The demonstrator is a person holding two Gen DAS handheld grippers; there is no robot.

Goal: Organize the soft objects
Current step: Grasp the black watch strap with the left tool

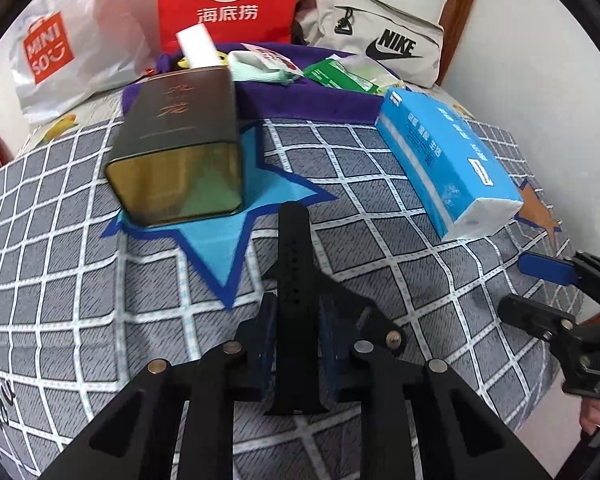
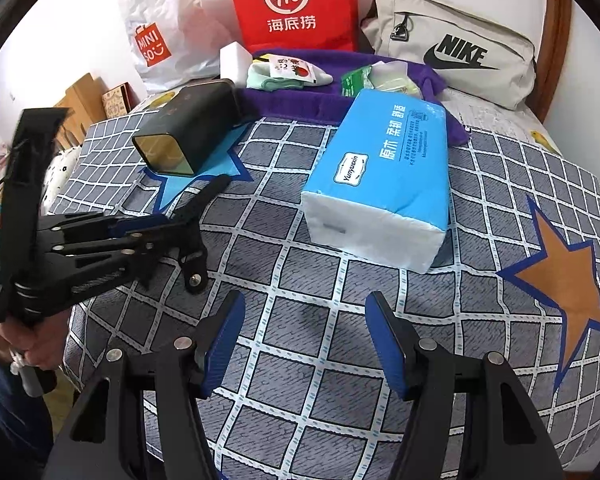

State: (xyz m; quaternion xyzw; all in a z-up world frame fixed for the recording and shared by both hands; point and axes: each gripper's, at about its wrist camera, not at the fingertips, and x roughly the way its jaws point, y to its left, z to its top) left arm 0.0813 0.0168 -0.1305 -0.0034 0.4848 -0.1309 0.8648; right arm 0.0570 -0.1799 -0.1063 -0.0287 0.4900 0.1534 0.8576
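Note:
A black perforated strap (image 1: 295,264) lies flat on the checked bedspread (image 1: 380,248), its tip on a light-blue star patch (image 1: 220,240). My left gripper (image 1: 296,312) is shut on the strap, one pad against each edge. The right wrist view shows this gripper (image 2: 180,236) low at the left, with the strap (image 2: 208,192) sticking out ahead of it. My right gripper (image 2: 305,304) stands open over bare bedspread, nothing between its blue pads (image 2: 224,340). A blue tissue pack (image 2: 384,184) lies just beyond it.
A dark tin box (image 1: 184,148) lies on the blue star. Socks (image 1: 260,66), a green packet (image 1: 332,74) and a white sponge (image 1: 196,46) rest on a purple cloth (image 1: 300,100). Red bag (image 2: 296,4), white bag, Nike pouch (image 2: 452,56) line the back. An orange star patch (image 2: 564,280) is at right.

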